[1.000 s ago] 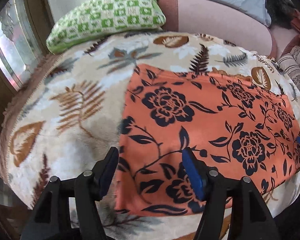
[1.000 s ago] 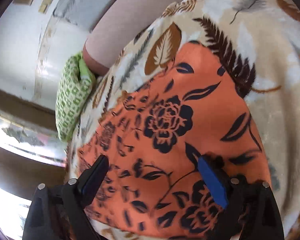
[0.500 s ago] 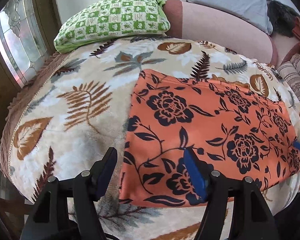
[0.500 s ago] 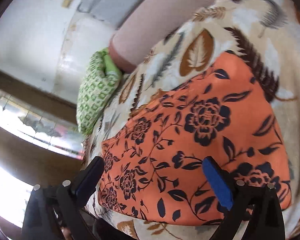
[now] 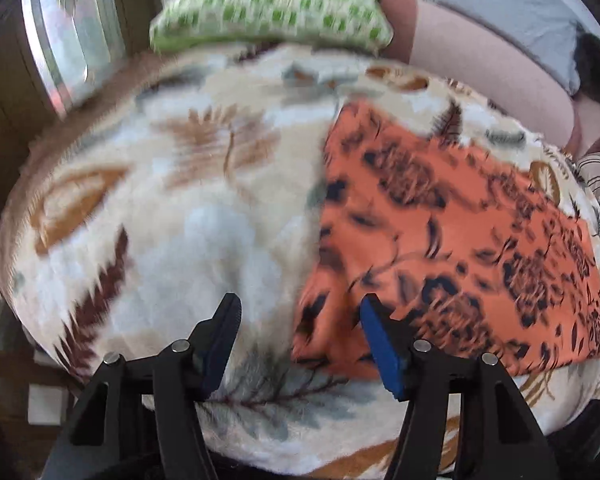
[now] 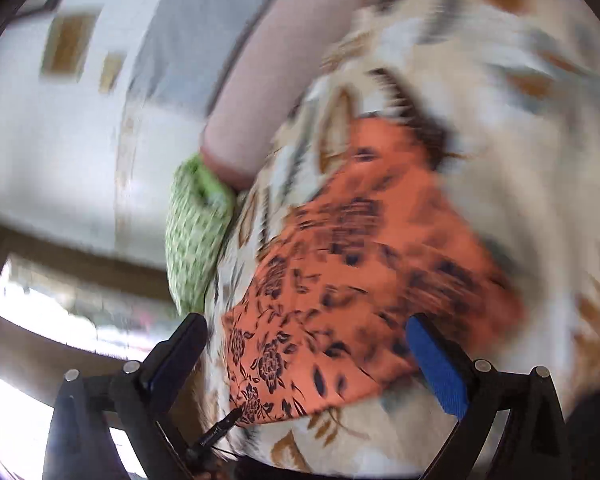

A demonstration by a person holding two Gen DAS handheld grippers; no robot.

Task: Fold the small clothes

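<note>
Left wrist view, from the left: a window (image 5: 66, 46) stands beyond the leaf-print blanket (image 5: 172, 216), with a green checked pillow (image 5: 272, 12) at its far edge and a pink bolster (image 5: 484, 68) right of that. The orange floral cloth (image 5: 452, 236) lies flat on the blanket's right half. The left gripper (image 5: 298, 320) hovers over the cloth's near left corner, its jaws closing, pads not pressing it. In the right wrist view, the right gripper (image 6: 306, 340) is spread wide above the cloth (image 6: 360, 280), gripping nothing.
</note>
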